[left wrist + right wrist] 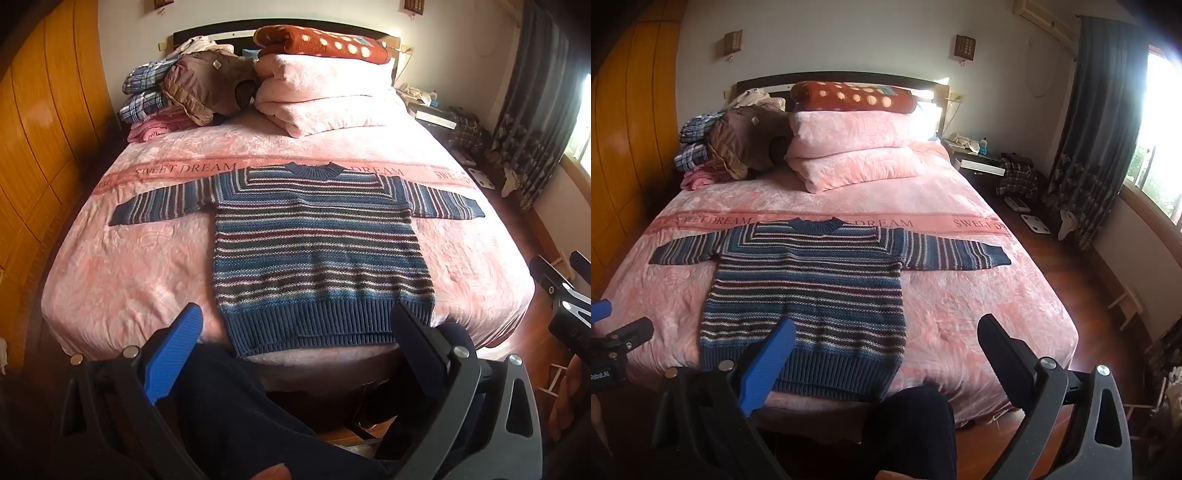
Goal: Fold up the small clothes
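Note:
A small striped knit sweater (317, 251) in blue, white and dark red lies flat on the pink bed, front up, both sleeves spread sideways and its ribbed hem toward me. The right wrist view shows the sweater (809, 295) left of centre. My left gripper (295, 321) hovers open just short of the hem, with nothing between its blue and black fingers. My right gripper (886, 332) is open too, held over the bed's near edge, to the right of the hem. The left gripper's tip (613, 332) shows at the far left of the right wrist view.
The pink bedspread (122, 266) reads "SWEET DREAM". Folded pink quilts (325, 92) and a spotted red blanket sit at the headboard, with a heap of clothes (177, 92) at back left. A wooden wardrobe (33, 129) stands left; nightstand, curtain and window right. Dark-trousered legs (236, 406) are below.

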The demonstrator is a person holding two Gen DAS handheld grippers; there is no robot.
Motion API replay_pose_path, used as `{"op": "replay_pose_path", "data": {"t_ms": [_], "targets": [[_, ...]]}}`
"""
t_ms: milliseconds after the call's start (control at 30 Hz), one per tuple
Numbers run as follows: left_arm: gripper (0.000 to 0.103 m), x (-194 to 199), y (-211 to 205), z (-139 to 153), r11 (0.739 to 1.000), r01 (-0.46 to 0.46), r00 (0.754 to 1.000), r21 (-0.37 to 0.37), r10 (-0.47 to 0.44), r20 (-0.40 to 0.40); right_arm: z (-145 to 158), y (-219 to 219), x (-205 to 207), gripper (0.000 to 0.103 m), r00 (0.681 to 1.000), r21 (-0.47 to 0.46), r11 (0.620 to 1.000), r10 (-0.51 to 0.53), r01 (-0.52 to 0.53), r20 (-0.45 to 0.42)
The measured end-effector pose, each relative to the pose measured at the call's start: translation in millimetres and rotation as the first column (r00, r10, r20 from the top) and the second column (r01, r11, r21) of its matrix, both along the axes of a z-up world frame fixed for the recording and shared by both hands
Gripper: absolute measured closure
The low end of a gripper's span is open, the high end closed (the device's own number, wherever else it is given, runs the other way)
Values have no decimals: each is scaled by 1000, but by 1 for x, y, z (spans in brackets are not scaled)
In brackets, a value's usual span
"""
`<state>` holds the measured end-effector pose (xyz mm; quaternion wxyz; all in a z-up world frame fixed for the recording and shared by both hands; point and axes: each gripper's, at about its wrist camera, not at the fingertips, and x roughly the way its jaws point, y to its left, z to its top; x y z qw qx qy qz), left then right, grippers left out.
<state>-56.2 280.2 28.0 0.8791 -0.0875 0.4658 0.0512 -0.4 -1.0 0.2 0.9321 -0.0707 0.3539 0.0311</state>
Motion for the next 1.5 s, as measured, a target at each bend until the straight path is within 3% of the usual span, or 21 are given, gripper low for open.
{"op": "replay_pose_path", "data": {"t_ms": [1500], "targets": [[3,4,-2,1,1000,2,1000,4,-2,-2,9,-5,8,4,1000,-17,1000,3,-3,0]]}}
